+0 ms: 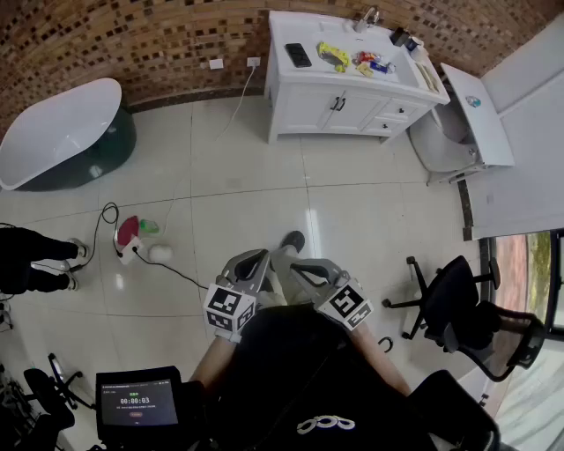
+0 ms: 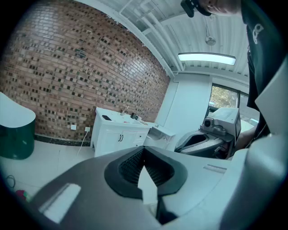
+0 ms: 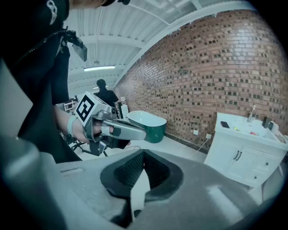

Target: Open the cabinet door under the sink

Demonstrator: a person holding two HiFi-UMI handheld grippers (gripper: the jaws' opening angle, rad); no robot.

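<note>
Head view puts us at the very start of the job. The left gripper [image 1: 257, 258] and the right gripper [image 1: 298, 266] are held side by side close to our body. Each gripper's own view shows its jaws together at the tips with nothing between them.

The white cabinet [image 1: 348, 106] stands well ahead of both grippers, across a stretch of bare tiled floor [image 1: 264, 185] and somewhat to the right of the right gripper. It backs onto the brick wall. Neither gripper is anywhere near it, so we judge the step in hand to be the approach, and the door is not yet touched.

The cabinet front shows two doors [image 1: 315, 107] that look shut and meet at the middle, with a pair of small dark handles [image 1: 337, 104] just beside each other at the seam. A stack of drawers [image 1: 397, 111] sits further right. The faucet [image 1: 368, 16] rises at the back of the cluttered countertop [image 1: 348, 75].

Next we would walk up and part one gripper's jaws. We would then close them on one handle and pull it outward along the door's swing. The handles look slim and close together, so catching only one will need care.
</note>
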